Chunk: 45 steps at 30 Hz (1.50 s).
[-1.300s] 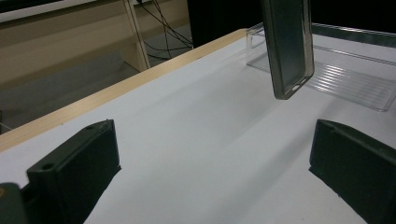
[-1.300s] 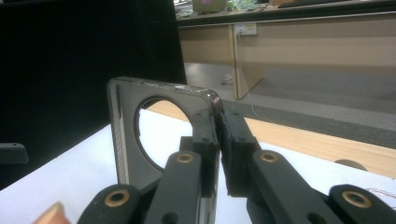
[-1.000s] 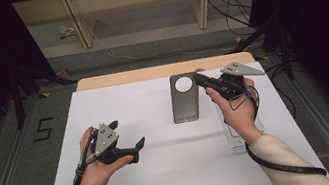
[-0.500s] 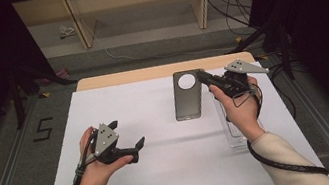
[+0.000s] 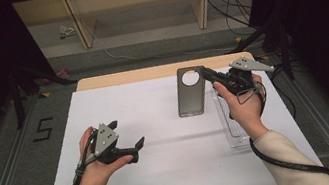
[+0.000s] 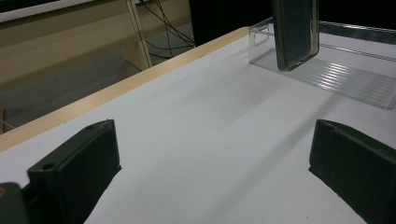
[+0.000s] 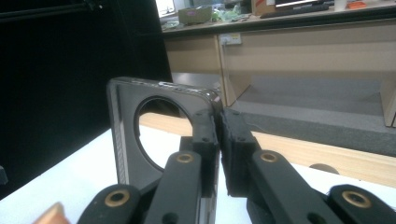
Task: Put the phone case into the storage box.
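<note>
A dark grey phone case (image 5: 190, 93) with a round camera hole hangs a little above the white table, and my right gripper (image 5: 206, 73) is shut on its upper right edge. In the right gripper view the jaws pinch the case's (image 7: 135, 135) rim at my right gripper (image 7: 219, 135). My left gripper (image 5: 127, 133) rests in a hand at the near left, open, with nothing between its fingers. In the left gripper view the case (image 6: 295, 32) hangs ahead of my left gripper (image 6: 210, 172), over a clear plastic tray (image 6: 336, 74).
The clear tray (image 5: 231, 127) lies on the white sheet (image 5: 166, 173) under the right hand. A wooden strip (image 5: 149, 73) marks the table's far edge, with floor, cables and shelf legs beyond. Dark rails run along both sides.
My right gripper has carried the phone case slightly to the right and toward the far edge. The left gripper has stayed where it was.
</note>
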Available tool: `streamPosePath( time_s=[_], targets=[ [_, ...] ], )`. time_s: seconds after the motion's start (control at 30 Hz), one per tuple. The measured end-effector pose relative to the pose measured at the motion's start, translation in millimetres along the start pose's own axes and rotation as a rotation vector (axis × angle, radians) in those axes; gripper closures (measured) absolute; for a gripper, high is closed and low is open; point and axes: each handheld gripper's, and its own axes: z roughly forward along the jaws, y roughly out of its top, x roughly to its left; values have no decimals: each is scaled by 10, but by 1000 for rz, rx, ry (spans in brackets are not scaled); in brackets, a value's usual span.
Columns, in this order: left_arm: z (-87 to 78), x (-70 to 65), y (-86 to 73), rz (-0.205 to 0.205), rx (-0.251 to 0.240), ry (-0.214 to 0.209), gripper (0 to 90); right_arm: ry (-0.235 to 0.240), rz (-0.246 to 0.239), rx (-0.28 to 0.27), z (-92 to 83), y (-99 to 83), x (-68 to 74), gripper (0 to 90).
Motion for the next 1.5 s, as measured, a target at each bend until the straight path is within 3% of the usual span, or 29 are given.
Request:
streamPosePath(
  time_s=[1.5],
  targets=[
    [-1,12,-4,-2,2,4,13,-72,0,-43,-138,129,-232,855]
  ],
)
